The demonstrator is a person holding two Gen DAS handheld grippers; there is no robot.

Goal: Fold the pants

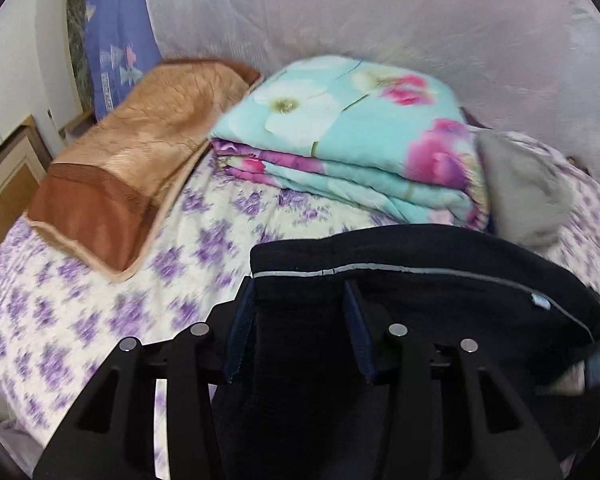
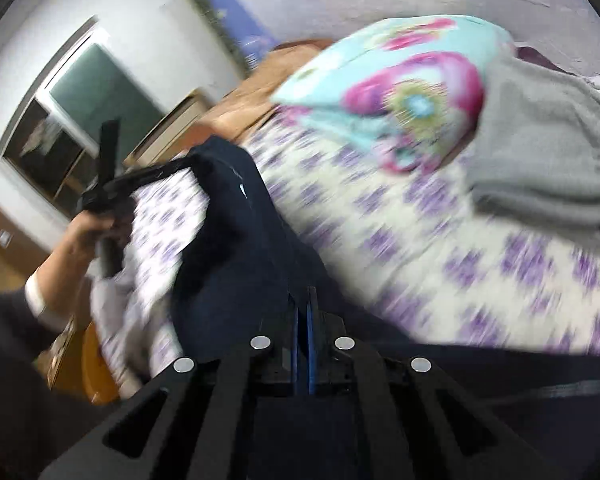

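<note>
Dark navy pants (image 1: 420, 280) with a thin grey stripe hang stretched between my two grippers above the bed. In the left wrist view my left gripper (image 1: 300, 292) has its fingers (image 1: 242, 320) set apart with a thick wad of the pants' edge between them. In the right wrist view my right gripper (image 2: 303, 304) is shut tight on the other end of the pants (image 2: 236, 224). The left gripper (image 2: 112, 184) also shows there at the far left, in a hand, with the pants running from it.
The bed (image 1: 100, 300) has a white sheet with purple flowers. A brown pillow (image 1: 140, 152) lies at the back left, a folded turquoise floral quilt (image 1: 340, 140) behind the pants, a grey garment (image 1: 528, 188) at the right. A white net (image 1: 340, 8) hangs behind.
</note>
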